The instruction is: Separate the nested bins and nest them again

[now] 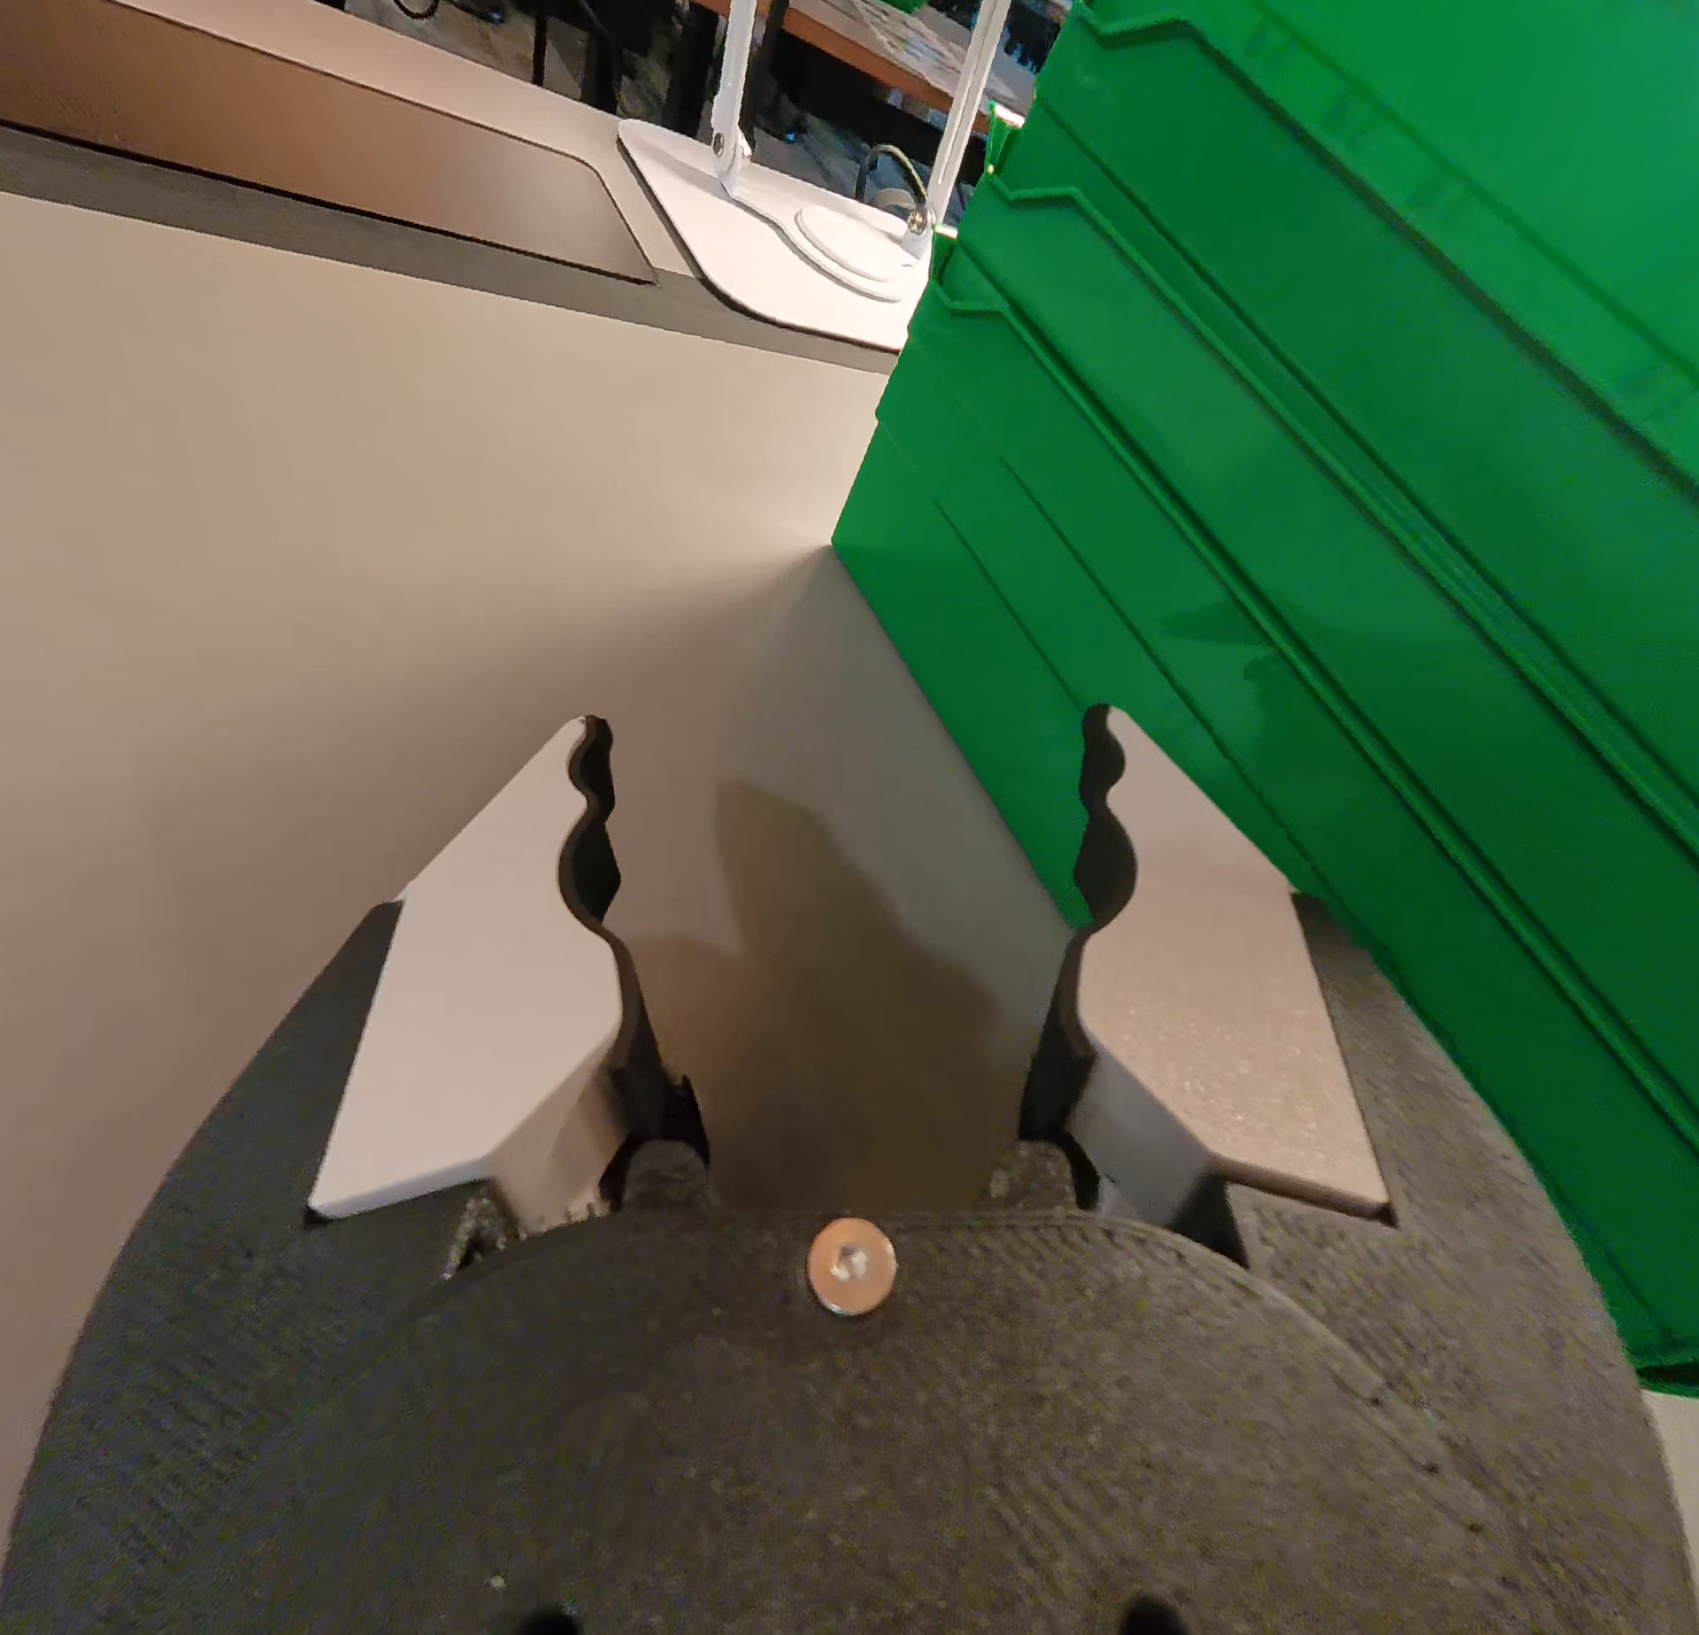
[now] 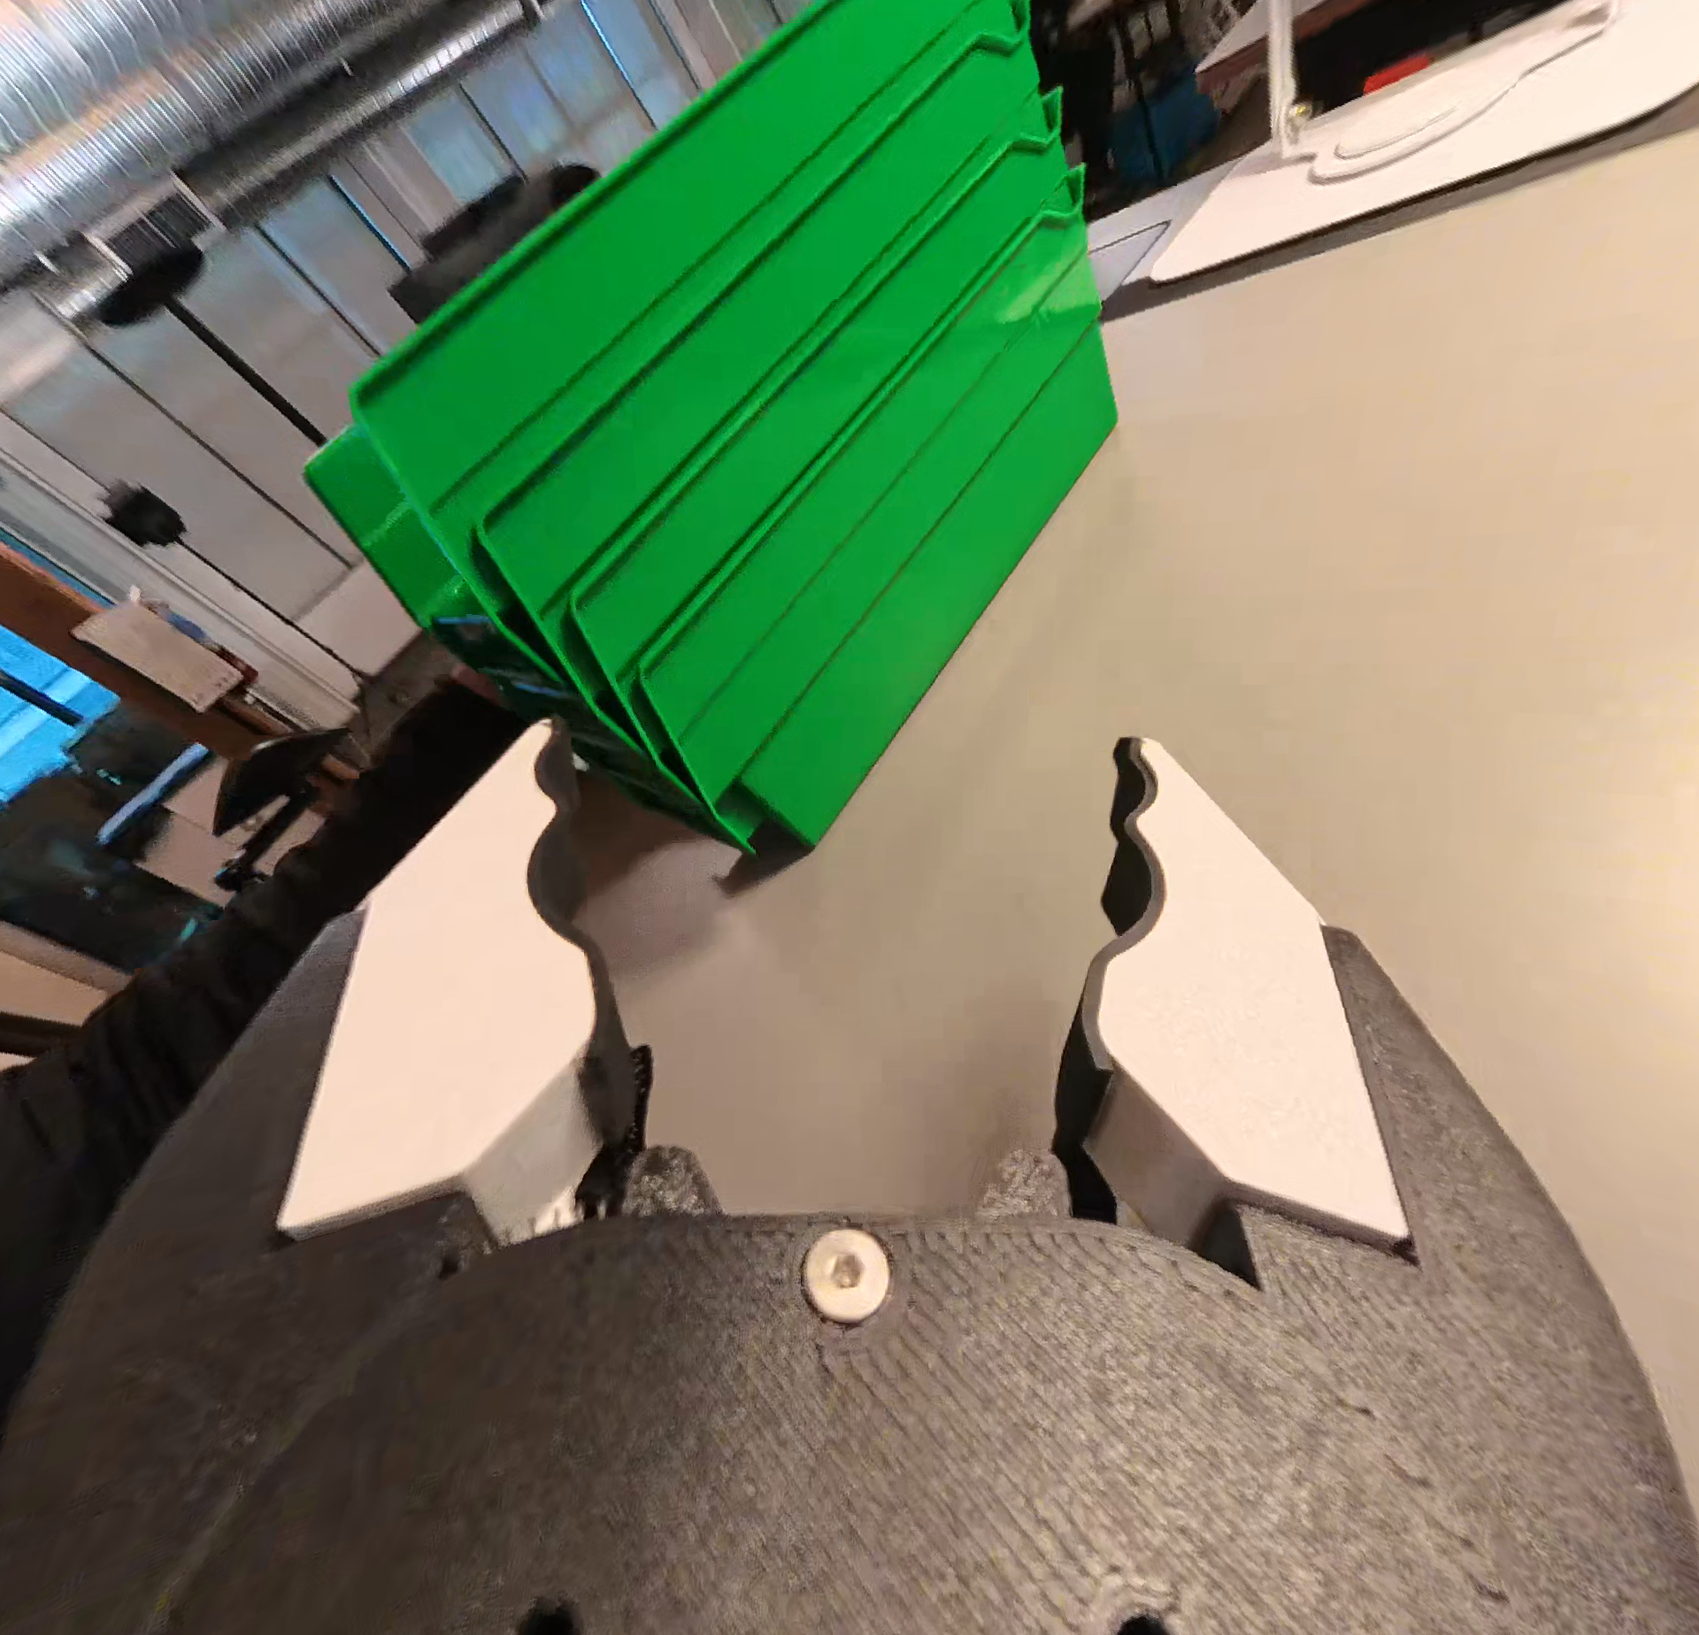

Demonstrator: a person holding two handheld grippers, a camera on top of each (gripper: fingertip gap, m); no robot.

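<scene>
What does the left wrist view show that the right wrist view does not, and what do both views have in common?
Only the left wrist view shows the left gripper, open and empty, close beside the stack's side wall. Only the right wrist view shows the right gripper, also open and empty, the stack's stepped front ends, a silver ceiling duct and the windows. Both show the green nested bins standing on the beige table, and a white lamp base behind.

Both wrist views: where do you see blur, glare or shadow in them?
Left wrist view: the green bins are smeared by motion blur at the right edge, and the left claw casts a dark shadow on the table. Right wrist view: the ceiling ducts are blurred, a pale glare patch sits on one bin wall, and straight lines bend towards the edges.
</scene>
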